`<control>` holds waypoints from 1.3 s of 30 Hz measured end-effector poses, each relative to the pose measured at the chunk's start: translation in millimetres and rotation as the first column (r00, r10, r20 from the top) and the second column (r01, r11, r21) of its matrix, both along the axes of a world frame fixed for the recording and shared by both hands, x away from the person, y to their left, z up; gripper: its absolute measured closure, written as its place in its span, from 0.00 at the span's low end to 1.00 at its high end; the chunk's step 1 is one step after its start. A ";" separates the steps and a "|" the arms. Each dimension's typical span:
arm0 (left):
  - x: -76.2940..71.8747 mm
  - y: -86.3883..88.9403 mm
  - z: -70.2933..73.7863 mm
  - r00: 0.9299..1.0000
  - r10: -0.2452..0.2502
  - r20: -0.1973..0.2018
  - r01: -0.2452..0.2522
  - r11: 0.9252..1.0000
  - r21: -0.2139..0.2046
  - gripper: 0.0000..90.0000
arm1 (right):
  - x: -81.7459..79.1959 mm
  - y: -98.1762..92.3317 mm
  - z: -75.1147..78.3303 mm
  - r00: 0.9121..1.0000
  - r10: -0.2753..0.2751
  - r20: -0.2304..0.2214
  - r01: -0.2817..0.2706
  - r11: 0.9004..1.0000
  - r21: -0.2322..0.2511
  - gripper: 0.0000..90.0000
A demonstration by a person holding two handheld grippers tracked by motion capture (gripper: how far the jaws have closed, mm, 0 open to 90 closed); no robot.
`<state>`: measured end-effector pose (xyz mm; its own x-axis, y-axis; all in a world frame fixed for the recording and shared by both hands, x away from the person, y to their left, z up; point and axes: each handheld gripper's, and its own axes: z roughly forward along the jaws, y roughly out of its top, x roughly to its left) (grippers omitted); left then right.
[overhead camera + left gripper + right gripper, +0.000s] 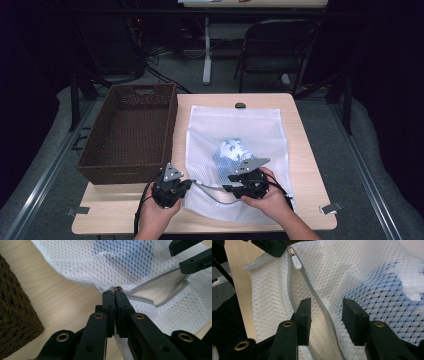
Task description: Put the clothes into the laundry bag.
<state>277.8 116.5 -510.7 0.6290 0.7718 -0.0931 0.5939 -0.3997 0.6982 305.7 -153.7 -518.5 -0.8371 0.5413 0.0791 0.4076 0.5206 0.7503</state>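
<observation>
With the left gripper clamped shut on the zipper end of the mesh bag at the near left, bring the half-open right gripper, whose jaws straddle the upper zipper edge without pressing, down squarely onto that edge beside the blue-dotted cloth.

white mesh cloth bag, woven basket, wooden table
</observation>
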 end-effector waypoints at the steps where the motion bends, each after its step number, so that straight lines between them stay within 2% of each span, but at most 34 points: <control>1: 0.5 -0.6 1.1 1.000 -0.002 -0.004 0.002 1.000 0.000 0.98 | 0.3 1.1 1.5 1.000 0.004 0.000 -0.004 1.000 0.001 0.67; 10: 10.1 -7.3 17.0 0.998 -0.043 -0.035 0.043 0.999 -0.011 0.98 | 4.8 9.0 8.4 0.999 0.042 -0.006 -0.042 0.999 0.006 0.69; 16: 13.7 -13.6 24.2 0.997 -0.071 -0.031 0.070 0.997 -0.019 0.98 | 8.6 19.0 10.6 0.997 0.076 0.002 -0.076 0.997 0.004 0.71; 22: 11.7 -16.6 22.8 0.996 -0.090 -0.026 0.089 0.996 -0.027 0.98 | 11.0 28.2 7.7 0.995 0.096 0.006 -0.097 0.995 0.010 0.72; 27: 11.3 -16.5 22.2 0.995 -0.099 -0.024 0.099 0.995 -0.031 0.98 | 11.8 33.2 4.0 0.993 0.117 -0.010 -0.117 0.993 0.015 0.71; 39: 8.9 -22.6 20.6 0.992 -0.122 -0.019 0.122 0.992 -0.030 0.98 | 14.6 38.9 0.3 0.992 0.127 -0.002 -0.127 0.992 0.011 0.70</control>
<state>286.7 93.9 -490.0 0.7159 0.6863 -0.1284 0.5566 -0.4500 0.6983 320.3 -114.8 -518.2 -0.8987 0.4299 0.0869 0.3410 0.5604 0.7548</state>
